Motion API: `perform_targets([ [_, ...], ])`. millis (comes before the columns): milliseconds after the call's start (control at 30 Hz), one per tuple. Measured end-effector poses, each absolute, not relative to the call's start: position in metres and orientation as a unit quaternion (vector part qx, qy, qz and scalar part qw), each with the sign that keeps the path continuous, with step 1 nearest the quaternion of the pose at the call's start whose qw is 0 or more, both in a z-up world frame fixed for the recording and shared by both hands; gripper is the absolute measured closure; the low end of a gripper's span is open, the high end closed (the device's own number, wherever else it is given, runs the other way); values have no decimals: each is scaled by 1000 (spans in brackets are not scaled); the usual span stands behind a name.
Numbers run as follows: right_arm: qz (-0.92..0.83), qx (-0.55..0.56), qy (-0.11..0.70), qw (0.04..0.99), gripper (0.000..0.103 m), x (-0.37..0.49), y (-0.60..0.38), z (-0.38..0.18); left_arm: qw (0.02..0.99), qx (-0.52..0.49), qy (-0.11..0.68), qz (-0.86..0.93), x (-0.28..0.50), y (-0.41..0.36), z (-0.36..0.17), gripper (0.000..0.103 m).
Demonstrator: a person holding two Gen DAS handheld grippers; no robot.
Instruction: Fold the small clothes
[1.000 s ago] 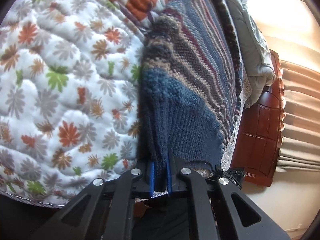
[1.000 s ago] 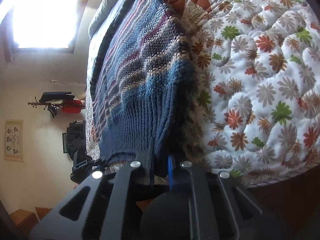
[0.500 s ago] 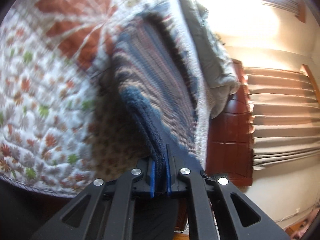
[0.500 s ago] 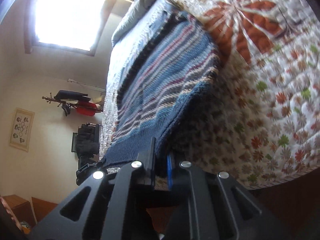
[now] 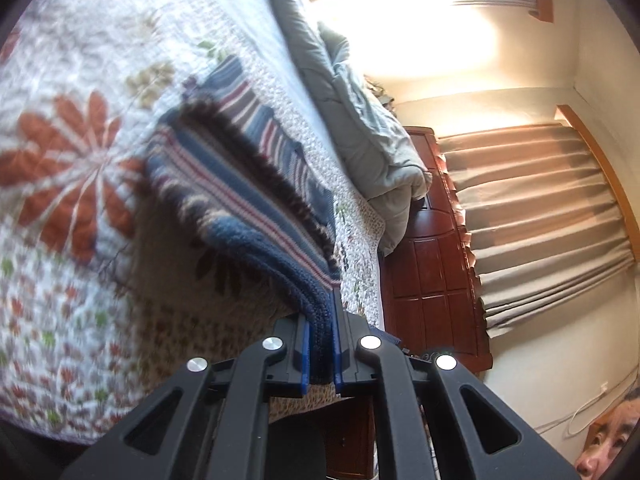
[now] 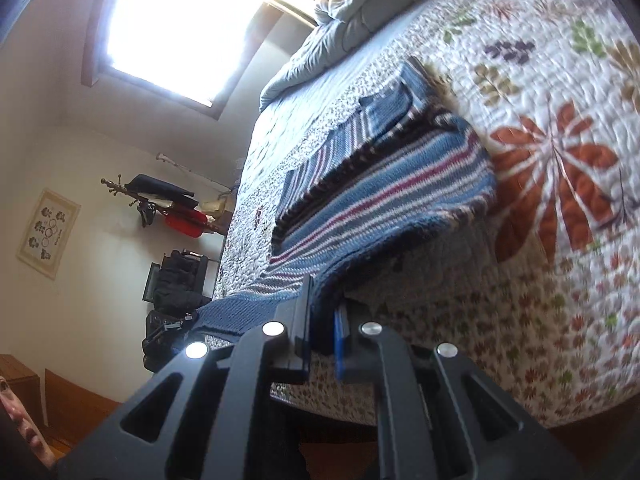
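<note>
Striped knit sweater [image 5: 248, 208], blue w/ maroon and cream bands, pinched at its dark-blue ribbed hem by both tools. Left gripper [image 5: 320, 344] clamped tight on one hem corner, blue pads [image 5: 305, 350] pressing the knit from both sides. Right gripper [image 6: 322, 332] likewise squeezed down on the other hem corner, fabric bunched between its pads. Hem end raised off the floral quilt [image 5: 72, 160], shadow on the quilt beneath; far end of sweater lying on the bed, upper part w/ dark fuzzy edge showing past the lifted layer. Grey duvet [image 5: 360, 128] bunched at the bed's far side. Wooden headboard [image 5: 432, 264] and beige curtain [image 5: 540, 208] beyond, in left view. Bright window [image 6: 192, 20], coat rack [image 6: 160, 204] on wall in right view.
</note>
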State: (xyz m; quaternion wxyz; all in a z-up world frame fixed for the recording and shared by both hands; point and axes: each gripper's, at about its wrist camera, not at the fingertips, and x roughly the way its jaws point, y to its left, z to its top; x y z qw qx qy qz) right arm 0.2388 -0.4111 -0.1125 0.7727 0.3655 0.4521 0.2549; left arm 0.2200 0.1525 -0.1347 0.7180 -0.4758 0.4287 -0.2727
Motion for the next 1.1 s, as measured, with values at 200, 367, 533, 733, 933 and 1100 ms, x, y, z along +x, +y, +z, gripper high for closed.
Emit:
perform_targets([
  [200,260,339,437,791,96,276,-403,-85,730,-463,414,-284,252,153,-117,95],
  [367,254,337,424,802,96,317,-404,-74,732,-470,401,-286,293,156,-110,95],
  [533,241,333,424,807,96,363,-403,-73,740,-462,399,-282,336,154,-107,95],
  [733,220,330,439,806,96,425,-400,-92,741,-457,414,-267,389,151,-120,95],
  [933,195,315,465,804,96,475,-395,-120,739,-447,444,-238,445,145,-147,95],
  [1100,174,316,488,795,96,517,-393,-156,730,-441,475,-217,490,138,-173,95],
])
